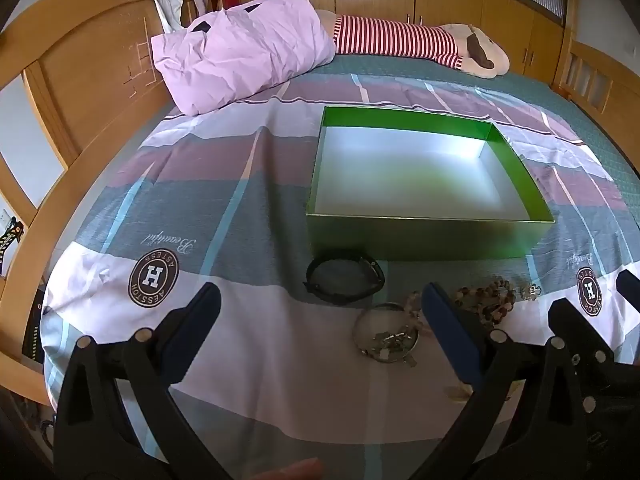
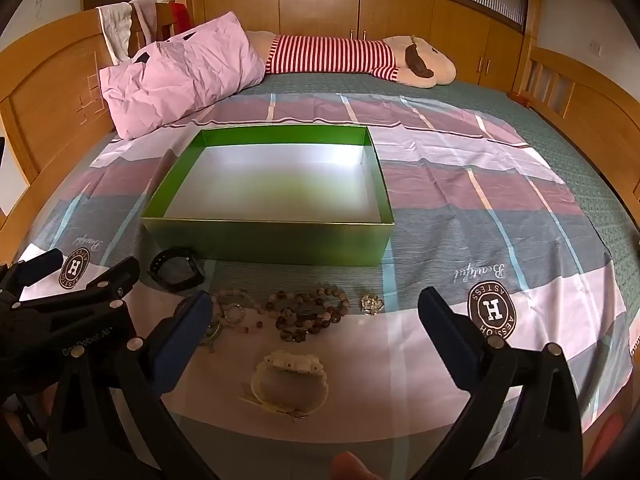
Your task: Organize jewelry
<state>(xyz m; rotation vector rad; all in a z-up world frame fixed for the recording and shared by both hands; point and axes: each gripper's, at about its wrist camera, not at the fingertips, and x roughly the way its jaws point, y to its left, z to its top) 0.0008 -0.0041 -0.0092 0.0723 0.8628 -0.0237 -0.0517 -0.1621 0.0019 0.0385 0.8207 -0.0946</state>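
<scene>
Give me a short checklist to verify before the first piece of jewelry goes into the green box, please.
1. Green box open and empty: ok.
2. Left tongs open, holding nothing: ok.
3. Right tongs open, holding nothing: ok.
4. Black bracelet lies apart from the box: ok.
5. Brown bead strands free of tangles: cannot tell.
6. White bracelet lies between the right tongs' fingers: ok.

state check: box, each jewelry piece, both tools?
green box: open, empty
black bracelet: on sheet, outside box
beaded necklaces: heaped on sheet
cream bracelet: on sheet, nearest camera
silver bangle: on sheet
left tool: open, empty
right tool: open, empty
</scene>
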